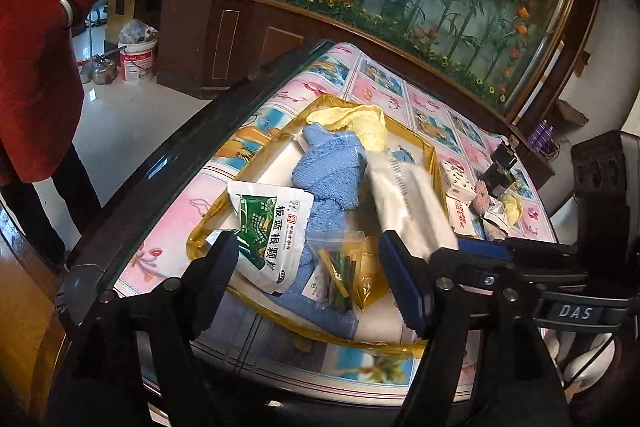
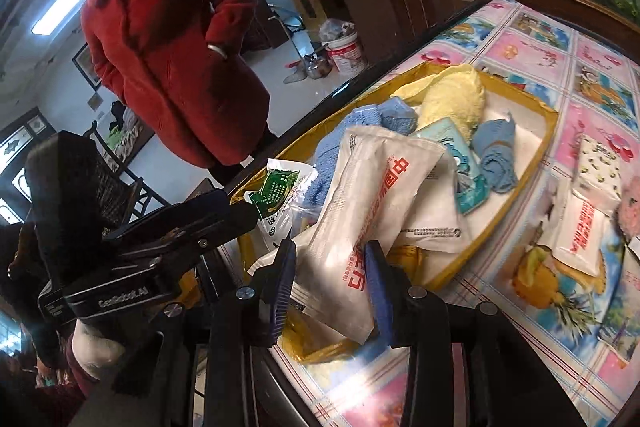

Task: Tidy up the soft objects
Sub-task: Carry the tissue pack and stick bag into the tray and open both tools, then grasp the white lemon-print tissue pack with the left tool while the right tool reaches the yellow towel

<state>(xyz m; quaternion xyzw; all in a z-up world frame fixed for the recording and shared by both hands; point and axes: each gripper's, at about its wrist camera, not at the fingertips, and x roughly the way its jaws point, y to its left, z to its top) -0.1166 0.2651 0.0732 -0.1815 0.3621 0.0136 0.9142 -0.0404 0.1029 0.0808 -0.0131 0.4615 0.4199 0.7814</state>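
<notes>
— What's your right gripper (image 2: 328, 291) holding?
— Your pads are clamped on the white pouch (image 2: 360, 203), over the yellow tray (image 2: 548, 131). Your left gripper (image 1: 308, 283) hangs spread, empty.
— Next?
— Probably lower it among the towels, then let go.

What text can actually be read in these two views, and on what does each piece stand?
"板蓝根颗粒": green-and-white sachet in the tray.
"DAS": label on the right gripper's body, left wrist view.
"CenRobot.AI" (roughly, soft focus): left gripper's body, right wrist view.
"中国": large red characters on the white packet between the right gripper fingers; further red characters and small print unreadable.
Red print on the white packets on the table: too blurred.
</notes>
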